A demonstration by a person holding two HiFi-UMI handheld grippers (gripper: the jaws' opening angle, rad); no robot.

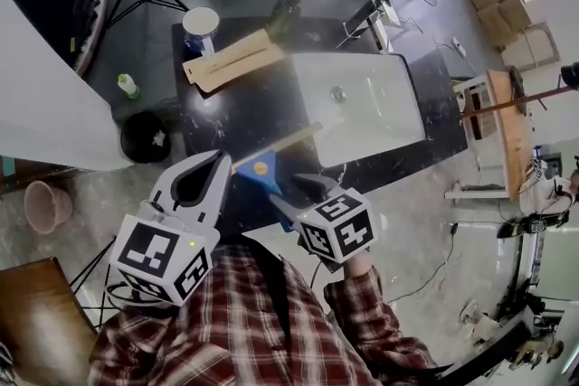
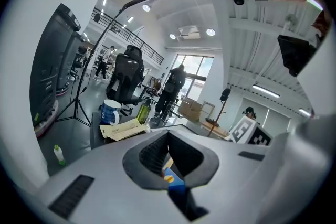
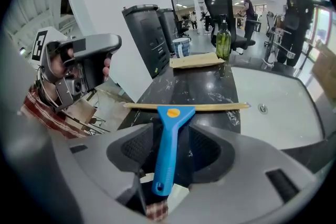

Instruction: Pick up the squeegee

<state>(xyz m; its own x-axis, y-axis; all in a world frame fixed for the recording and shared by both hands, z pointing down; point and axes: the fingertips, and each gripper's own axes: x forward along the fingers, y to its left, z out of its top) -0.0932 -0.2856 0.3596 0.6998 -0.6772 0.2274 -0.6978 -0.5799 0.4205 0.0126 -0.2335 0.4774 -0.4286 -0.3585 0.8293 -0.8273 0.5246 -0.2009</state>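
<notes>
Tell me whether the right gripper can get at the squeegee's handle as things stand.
Probably yes. The right gripper stands open, and the blue handle of the squeegee lies between its jaws, with the pads not pressing on it. Nothing looks to be in the way.

Red-and-dark plaid shirt (image 1: 235, 330) at 6 o'clock in head view. Its right sleeve (image 1: 369, 307) at 5 o'clock, dark strap (image 1: 274, 285) down front. Left gripper (image 1: 218, 162) and right gripper (image 1: 282, 188) are smooth grey plastic shells with curved fingers (image 1: 170, 185) lined with black ribbed pads (image 3: 137, 147). Left marker cube (image 1: 163, 255) at 7 o'clock, right marker cube (image 1: 336, 227) at 5 o'clock, both white faces with black square codes.
</notes>
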